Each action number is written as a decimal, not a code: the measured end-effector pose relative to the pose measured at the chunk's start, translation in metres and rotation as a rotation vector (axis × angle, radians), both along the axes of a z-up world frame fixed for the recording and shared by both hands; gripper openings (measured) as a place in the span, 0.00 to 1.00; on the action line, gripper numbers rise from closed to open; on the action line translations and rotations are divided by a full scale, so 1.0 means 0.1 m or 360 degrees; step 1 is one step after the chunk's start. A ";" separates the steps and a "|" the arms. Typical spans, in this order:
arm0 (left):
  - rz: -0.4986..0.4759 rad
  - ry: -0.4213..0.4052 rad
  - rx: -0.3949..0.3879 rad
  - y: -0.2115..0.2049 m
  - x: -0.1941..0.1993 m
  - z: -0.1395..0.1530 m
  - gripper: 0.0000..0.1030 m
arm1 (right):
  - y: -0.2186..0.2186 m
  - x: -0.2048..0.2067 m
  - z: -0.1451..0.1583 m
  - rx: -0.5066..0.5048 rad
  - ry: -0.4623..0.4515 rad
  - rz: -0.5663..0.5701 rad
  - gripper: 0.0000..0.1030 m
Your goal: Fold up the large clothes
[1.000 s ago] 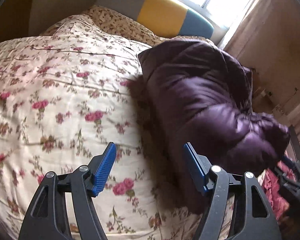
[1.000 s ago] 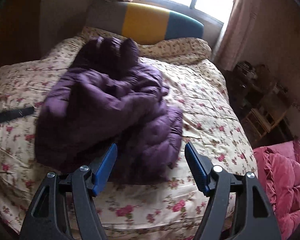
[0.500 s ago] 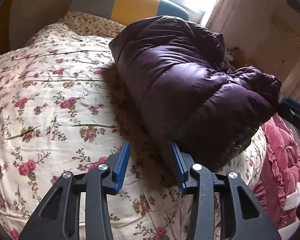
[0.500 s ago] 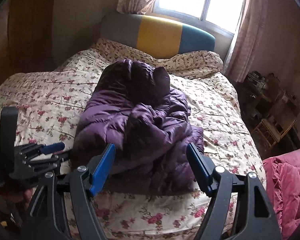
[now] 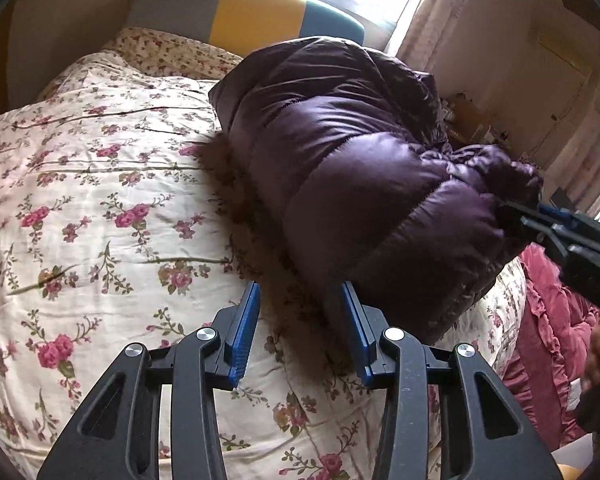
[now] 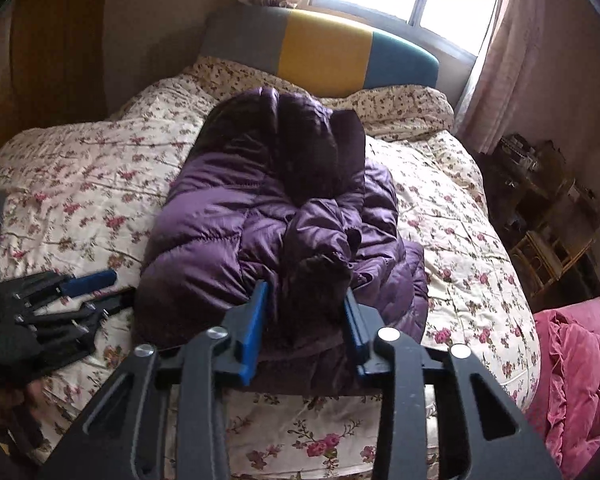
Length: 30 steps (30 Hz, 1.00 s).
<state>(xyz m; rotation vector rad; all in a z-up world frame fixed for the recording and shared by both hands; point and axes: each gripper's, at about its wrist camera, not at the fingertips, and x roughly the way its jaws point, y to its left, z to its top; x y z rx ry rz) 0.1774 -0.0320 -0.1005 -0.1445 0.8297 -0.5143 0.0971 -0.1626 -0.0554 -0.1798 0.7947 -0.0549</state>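
Since a second ago my right gripper (image 6: 304, 316) has been closing and now seems to pinch a bunched fold of the purple jacket (image 6: 268, 216) heaped mid-bed, while my left gripper (image 5: 298, 332), half narrowed, holds nothing beside its edge, so I should lift slowly.

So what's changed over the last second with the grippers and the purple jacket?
The right gripper has just closed on a dark fold at the near edge of the jacket. The left gripper narrowed beside the jacket's edge, with only the floral bedspread seen between its fingers. The jacket stays bunched on the bed.
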 end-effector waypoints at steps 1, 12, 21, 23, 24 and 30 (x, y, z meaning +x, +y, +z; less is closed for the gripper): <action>-0.0008 -0.0005 -0.0002 0.01 0.01 0.01 0.40 | -0.01 0.00 -0.02 -0.0006 0.0009 -0.0006 0.27; -0.0054 -0.0096 0.0101 -0.08 0.18 0.16 0.40 | -0.06 0.10 -0.47 -0.0296 0.0151 -0.0106 0.13; -0.0190 -0.0089 0.0203 -0.43 0.39 0.08 0.40 | -0.21 0.27 -0.91 -0.0246 0.0251 -0.0157 0.11; -0.0220 -0.0066 0.0208 -0.51 0.46 0.00 0.40 | -0.27 0.30 -0.99 -0.0228 0.0248 -0.0176 0.11; -0.0232 -0.0058 0.0213 -0.55 0.49 -0.04 0.40 | -0.30 0.31 -1.04 -0.0221 0.0239 -0.0186 0.11; -0.0231 -0.0003 0.0181 -0.61 0.60 -0.19 0.40 | -0.37 0.30 -1.02 -0.0163 0.0221 -0.0210 0.11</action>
